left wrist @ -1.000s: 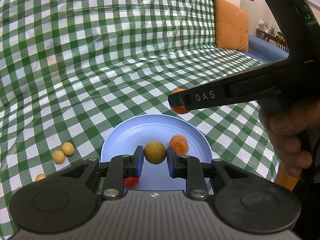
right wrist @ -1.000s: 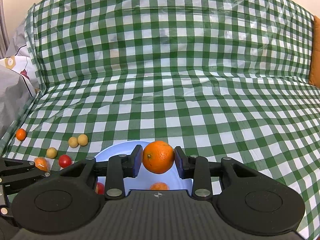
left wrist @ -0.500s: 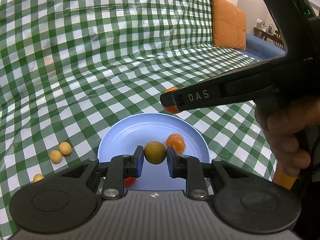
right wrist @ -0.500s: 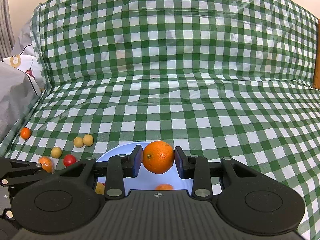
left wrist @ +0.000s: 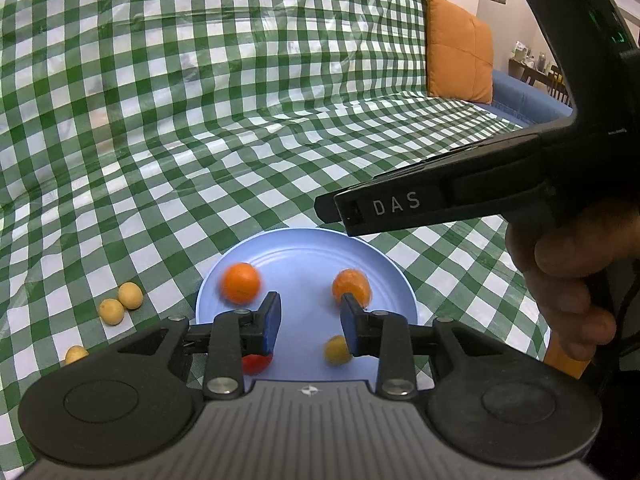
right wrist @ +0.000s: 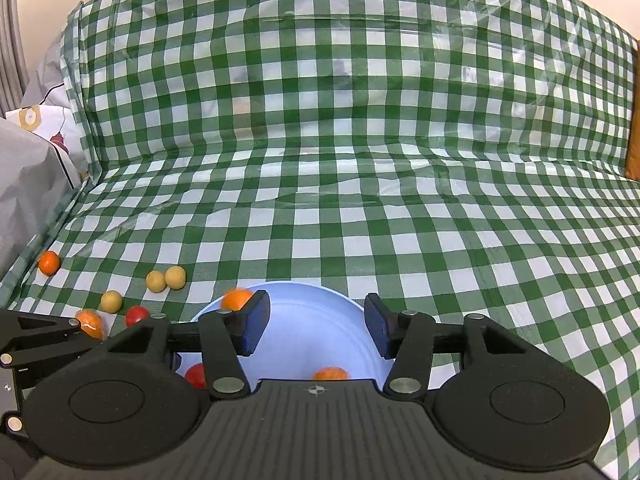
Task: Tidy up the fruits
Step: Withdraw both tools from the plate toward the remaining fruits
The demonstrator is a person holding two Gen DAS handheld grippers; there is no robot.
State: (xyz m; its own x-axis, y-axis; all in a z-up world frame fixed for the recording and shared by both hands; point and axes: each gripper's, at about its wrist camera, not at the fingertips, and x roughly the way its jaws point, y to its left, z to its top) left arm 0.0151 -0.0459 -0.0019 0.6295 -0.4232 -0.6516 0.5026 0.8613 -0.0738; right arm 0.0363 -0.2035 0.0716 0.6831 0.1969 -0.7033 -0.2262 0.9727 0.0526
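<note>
We saw blue plate (left wrist: 308,248) holding orange (left wrist: 240,283), tangerine (left wrist: 351,286), yellow fruit (left wrist: 335,351), tomato (left wrist: 256,364); left gripper (left wrist: 308,320) and right gripper (right wrist: 316,326) hovered above, jaws wide, empty.

Home living room; checked cloth (left wrist: 240,128) over sofa; orange cushion (left wrist: 458,52)

Left claw (left wrist: 308,322): jaws are held apart, nothing is gripped between the blue pads (left wrist: 271,320). Right claw (right wrist: 314,330): jaws are spread wide, nothing is held between them. In the left wrist view the right claw is seen from the side, raised and angled downward, its handle gripped by the person's right hand (left wrist: 572,276), fingers curled around it.
</note>
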